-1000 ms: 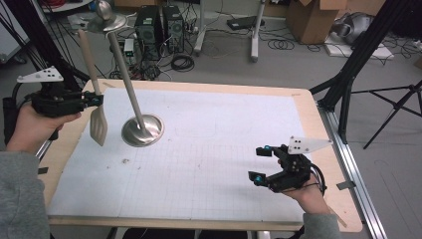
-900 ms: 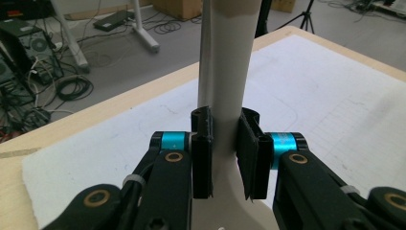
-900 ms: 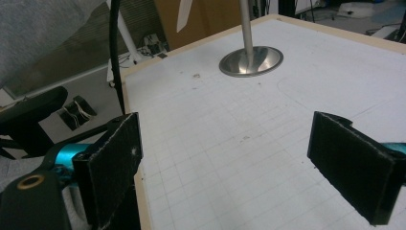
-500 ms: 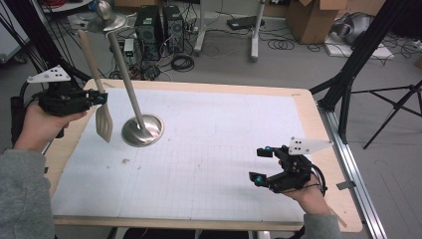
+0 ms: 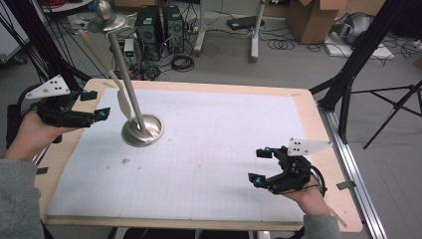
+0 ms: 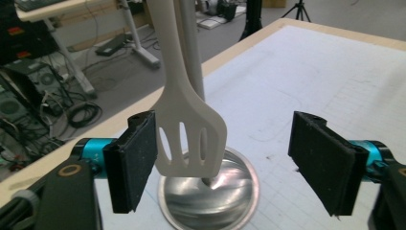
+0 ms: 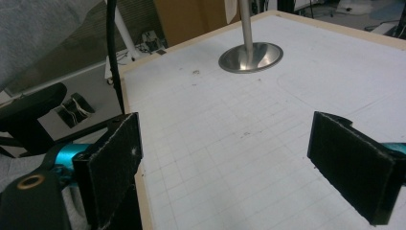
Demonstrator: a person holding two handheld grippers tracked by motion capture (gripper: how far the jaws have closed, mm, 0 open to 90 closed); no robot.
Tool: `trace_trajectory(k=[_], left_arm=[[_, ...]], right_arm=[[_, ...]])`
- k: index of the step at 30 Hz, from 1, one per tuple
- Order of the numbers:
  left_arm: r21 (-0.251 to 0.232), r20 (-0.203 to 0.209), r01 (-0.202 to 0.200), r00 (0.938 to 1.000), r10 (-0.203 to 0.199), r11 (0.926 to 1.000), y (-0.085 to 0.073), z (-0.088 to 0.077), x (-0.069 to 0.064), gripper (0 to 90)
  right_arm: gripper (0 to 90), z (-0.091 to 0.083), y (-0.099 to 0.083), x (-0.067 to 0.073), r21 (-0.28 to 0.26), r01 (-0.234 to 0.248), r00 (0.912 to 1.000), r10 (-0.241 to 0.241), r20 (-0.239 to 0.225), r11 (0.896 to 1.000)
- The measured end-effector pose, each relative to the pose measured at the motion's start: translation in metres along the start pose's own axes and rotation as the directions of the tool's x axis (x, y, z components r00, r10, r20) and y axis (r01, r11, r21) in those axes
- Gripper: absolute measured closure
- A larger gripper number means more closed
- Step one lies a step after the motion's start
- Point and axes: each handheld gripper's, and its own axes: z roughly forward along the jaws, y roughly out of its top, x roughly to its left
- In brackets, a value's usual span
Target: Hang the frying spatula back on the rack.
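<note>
A metal stand with a round base (image 5: 143, 130) and a leaning pole (image 5: 124, 79) rises from the left part of the white mat. A cream slotted spatula (image 5: 124, 102) hangs from the stand's top, its blade beside the pole just above the base. My left gripper (image 5: 97, 104) is left of the blade; its jaws have just been opening and now stand wide. In the left gripper view the spatula blade (image 6: 189, 139) hangs close by one pad (image 6: 134, 163), unpinched, over the base (image 6: 210, 199). My right gripper (image 5: 258, 166) rests open and empty at the mat's near right.
The gridded white mat (image 5: 214, 149) lies on a wooden table (image 5: 326, 164). Beyond the far edge are computer towers (image 5: 159, 25), cables and boxes. A black tripod leg (image 5: 358, 55) stands off the right side. The right gripper view shows the stand's base (image 7: 250, 56) far ahead.
The left jaws were shut on the spatula blade and have opened, letting it go. The blade has swung right toward the pole. The right gripper has not moved.
</note>
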Motion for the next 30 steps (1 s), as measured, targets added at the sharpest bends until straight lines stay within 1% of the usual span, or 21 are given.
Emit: trace_trajectory(k=[1, 2, 3, 4, 6, 7, 10, 11, 14, 15, 18, 20, 22, 24, 28, 30], left_arm=[[-0.004, 0.006, 0.008, 1.0, -0.008, 1.0, -0.001, 0.0, -0.001, 22.5], [-0.009, 0.021, 0.021, 0.9996, -0.021, 0.9997, -0.003, 0.0, -0.002, 20.5], [-0.011, 0.032, 0.025, 0.9992, -0.024, 0.9996, -0.004, 0.0, -0.003, 19.6], [-0.012, 0.036, 0.023, 0.9991, -0.022, 0.9997, -0.006, 0.0, -0.004, 19.1], [-0.007, 0.043, 0.035, 0.9985, -0.034, 0.9994, -0.009, 0.001, -0.006, 17.2], [-0.011, 0.038, 0.044, 0.9983, -0.044, 0.999, -0.011, 0.001, -0.007, 17.2], [-0.029, 0.021, 0.047, 0.9987, -0.046, 0.9985, -0.014, 0.001, -0.013, 18.1], [-0.028, 0.025, 0.05, 0.9985, -0.05, 0.9984, -0.015, 0.001, -0.014, 18.7], [-0.025, 0.036, 0.043, 0.9985, -0.042, 0.9988, -0.017, 0.0, -0.018, 18.6], [-0.03, 0.04, 0.048, 0.9981, -0.047, 0.9984, -0.018, 0.0, -0.02, 18.6], [-0.047, 0.037, 0.042, 0.9985, -0.041, 0.998, -0.02, 0.0, -0.026, 18.6], [-0.037, 0.043, 0.042, 0.9982, -0.04, 0.9984, -0.022, 0.002, -0.03, 19.3], [-0.038, 0.061, 0.017, 0.998, -0.015, 0.9991, -0.023, 0.003, -0.036, 19.0], [-0.049, 0.078, 0.013, 0.9969, -0.009, 0.9987, -0.023, 0.003, -0.042, 18.6], [-0.08, 0.106, 0.006, 0.9943, 0.003, 0.9968, -0.025, 0.004, -0.053, 18.0], [-0.087, 0.122, 0.006, 0.9925, 0.004, 0.9961, -0.026, 0.005, -0.058, 17.9]], right_arm=[[10.9, 0.0, 0.0, 0.001, 0.007, 0.002, 1.0, -0.002, 0.002, 1.0], [10.9, 0.0, 0.0, 0.002, 0.009, 0.002, 1.0, -0.002, 0.003, 1.0], [10.9, 0.0, 0.0, 0.002, 0.007, 0.006, 1.0, -0.006, 0.006, 1.0], [10.9, 0.0, 0.001, 0.004, 0.005, 0.009, 1.0, -0.009, 0.004, 1.0], [10.9, -0.001, 0.002, 0.006, 0.002, 0.013, 0.9999, -0.013, 0.005, 1.0], [10.9, -0.001, 0.003, 0.007, 0.004, 0.009, 0.9999, -0.009, 0.006, 1.0], [10.9, -0.001, 0.003, 0.009, 0.002, 0.016, 0.9999, -0.016, 0.007, 1.0], [10.9, 0.0, 0.003, 0.009, 0.008, 0.019, 0.9998, -0.019, 0.003, 1.0], [10.9, 0.0, 0.003, 0.01, 0.012, 0.021, 0.9998, -0.021, 0.003, 1.0], [10.9, 0.0, 0.004, 0.01, 0.01, 0.023, 0.9997, -0.023, 0.002, 1.0], [10.9, 0.0, 0.005, 0.011, 0.007, 0.028, 0.9996, -0.028, 0.0, 1.0], [10.9, 0.0, 0.005, 0.01, 0.002, 0.03, 0.9996, -0.03, 0.004, 1.0], [10.9, 0.0, 0.005, 0.009, 0.003, 0.025, 0.9997, -0.026, 0.007, 1.0], [10.9, 0.001, 0.004, 0.008, 0.004, 0.031, 0.9995, -0.031, 0.009, 0.999], [10.9, 0.001, 0.004, 0.008, 0.004, 0.027, 0.9996, -0.027, 0.009, 1.0], [10.9, 0.001, 0.005, 0.008, 0.002, 0.026, 0.9996, -0.026, 0.009, 1.0]])
